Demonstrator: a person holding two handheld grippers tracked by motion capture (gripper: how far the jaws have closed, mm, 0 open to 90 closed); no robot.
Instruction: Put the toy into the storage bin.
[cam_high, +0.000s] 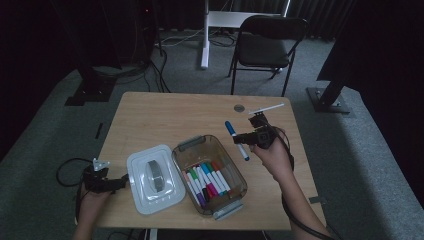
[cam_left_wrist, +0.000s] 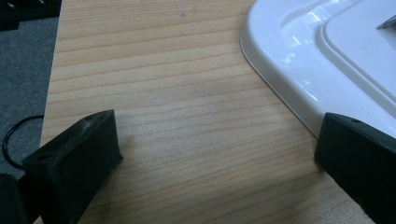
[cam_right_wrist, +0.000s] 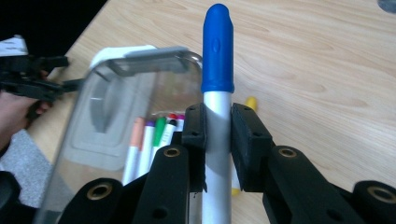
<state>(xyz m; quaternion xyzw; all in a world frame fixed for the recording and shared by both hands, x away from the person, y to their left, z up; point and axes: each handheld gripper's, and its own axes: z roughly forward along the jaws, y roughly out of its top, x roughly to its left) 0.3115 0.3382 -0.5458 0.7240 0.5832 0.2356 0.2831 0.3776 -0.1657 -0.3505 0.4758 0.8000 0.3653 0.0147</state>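
Right gripper (cam_right_wrist: 218, 135) clamps blue-capped marker (cam_right_wrist: 217, 70) beside the box's rim (cam_right_wrist: 154, 53).

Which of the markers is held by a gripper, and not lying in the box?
The blue-capped marker. The right gripper has its jaws shut on its white barrel, above the table; the other markers lie in the clear box.

Desk (cam_left_wrist: 177, 130) is pale wood, matt, grain lines clear. White lid (cam_left_wrist: 327, 60) is glossy smooth plastic. Box (cam_right_wrist: 93, 121) is clear smoky plastic with a grey matt clip. Marker (cam_right_wrist: 217, 93) has a matt blue plastic cap and smooth white barrel. My fingers (cam_right_wrist: 194, 135) are matt black plastic, slightly rough.
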